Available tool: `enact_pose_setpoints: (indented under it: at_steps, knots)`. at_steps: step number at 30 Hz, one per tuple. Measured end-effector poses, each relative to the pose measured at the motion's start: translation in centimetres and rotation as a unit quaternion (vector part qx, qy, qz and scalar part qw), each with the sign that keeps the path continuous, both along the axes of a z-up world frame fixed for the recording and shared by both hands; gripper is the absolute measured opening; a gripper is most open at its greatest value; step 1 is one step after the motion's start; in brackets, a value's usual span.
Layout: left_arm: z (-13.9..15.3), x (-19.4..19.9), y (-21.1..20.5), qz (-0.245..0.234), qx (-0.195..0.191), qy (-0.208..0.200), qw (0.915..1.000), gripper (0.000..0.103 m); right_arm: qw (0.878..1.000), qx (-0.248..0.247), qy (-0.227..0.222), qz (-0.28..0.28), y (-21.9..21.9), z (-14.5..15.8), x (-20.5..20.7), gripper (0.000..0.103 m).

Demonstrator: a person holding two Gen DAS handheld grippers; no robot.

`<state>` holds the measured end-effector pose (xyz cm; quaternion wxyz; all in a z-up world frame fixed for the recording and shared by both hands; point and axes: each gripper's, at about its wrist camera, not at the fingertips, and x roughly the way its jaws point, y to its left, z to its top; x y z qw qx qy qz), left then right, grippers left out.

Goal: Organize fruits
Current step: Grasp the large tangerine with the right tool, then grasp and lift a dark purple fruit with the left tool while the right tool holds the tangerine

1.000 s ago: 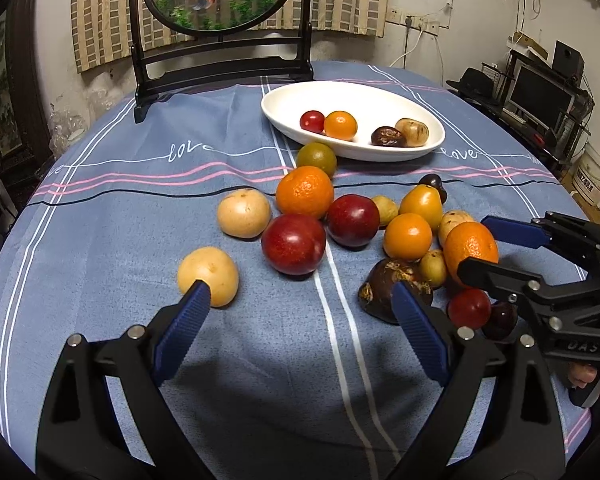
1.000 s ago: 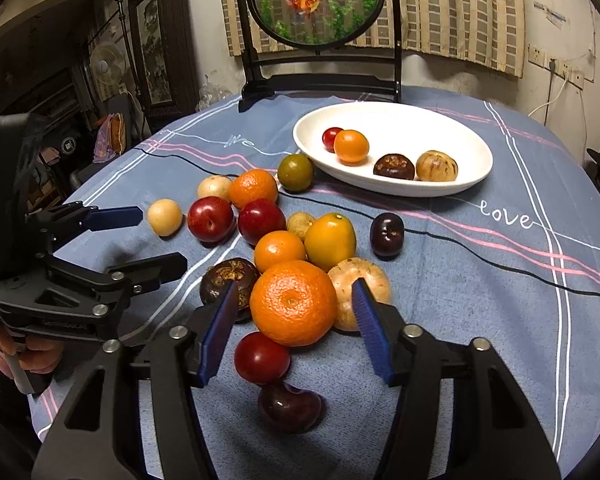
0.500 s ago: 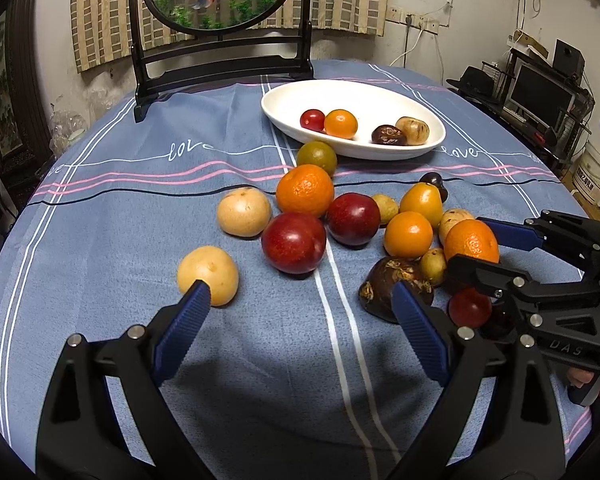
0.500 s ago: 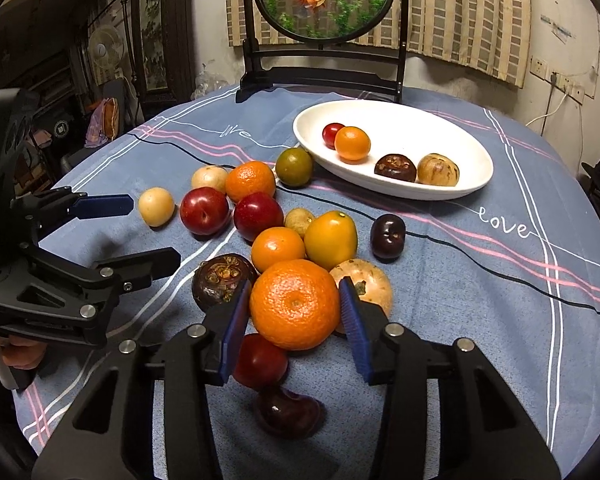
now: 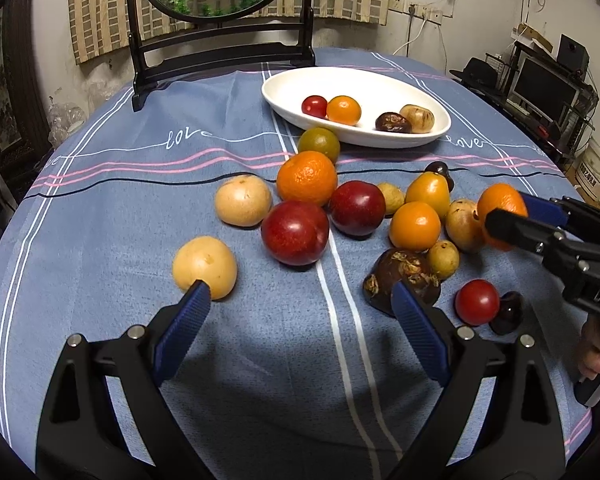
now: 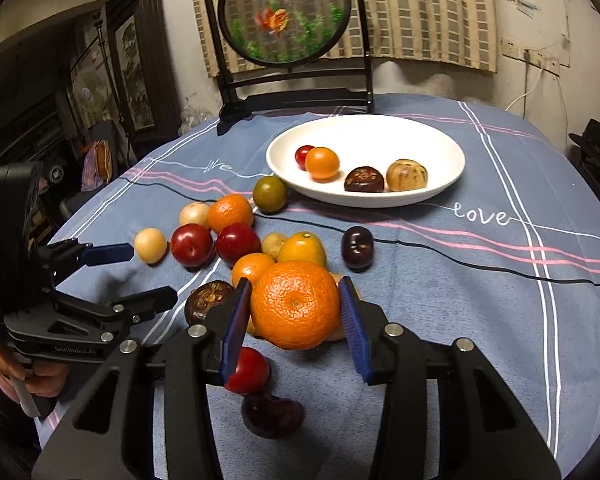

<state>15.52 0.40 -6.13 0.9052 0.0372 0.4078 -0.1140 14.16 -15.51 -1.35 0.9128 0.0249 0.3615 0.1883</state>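
I've got my right gripper (image 6: 295, 312) clamped on the big orange (image 6: 295, 304), raised clear of the loose fruit so it can reach the white dish (image 6: 440, 184), while my left gripper (image 5: 300, 312) hangs wide apart, empty.

both tools look alike: the left gripper (image 5: 300, 300) and the right gripper (image 6: 296, 312) have matte black plastic arms with triangular cut-outs, round silver screw heads at the joints, and ribbed blue pads (image 5: 180, 334) lining the fingers. white lettering, partly readable, marks each black body just behind the fingers. a hand (image 6: 40, 378) wraps a grey-edged trigger handle below the left gripper's body.
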Motion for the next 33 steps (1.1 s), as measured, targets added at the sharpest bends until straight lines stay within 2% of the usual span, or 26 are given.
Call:
enact_pose_setpoints:
  at_steps: [6,11,16,18,26,33]
  knots:
    - [-0.1,0.0,-0.4,-0.005,0.008,0.001,1.0,0.093,1.0,0.007,-0.001,-0.007,-0.4,0.1,0.0,0.045]
    - [0.0,-0.4,-1.2,-0.033,0.009,-0.006,0.9994,0.092,1.0,0.01,-0.002,-0.012,-0.6,0.1,-0.1,0.045]
    - [-0.2,-0.8,-3.0,-0.078,0.017,-0.005,0.9968,0.079,1.0,0.012,0.0,-0.013,-0.8,0.1,-0.1,0.045]
    - [-0.4,-0.7,-3.5,-0.091,0.018,0.003,0.9957,0.069,1.0,0.013,0.001,-0.012,-0.8,0.1,-0.1,0.045]
    - [-1.2,-0.1,-5.5,-0.125,0.023,0.028,0.9915,0.065,1.0,0.016,0.003,-0.01,-0.8,0.1,-0.1,0.045]
    - [-1.5,0.6,-6.3,-0.126,0.025,0.037,0.9911,0.051,1.0,0.015,0.001,-0.01,-0.8,0.2,-0.3,0.045]
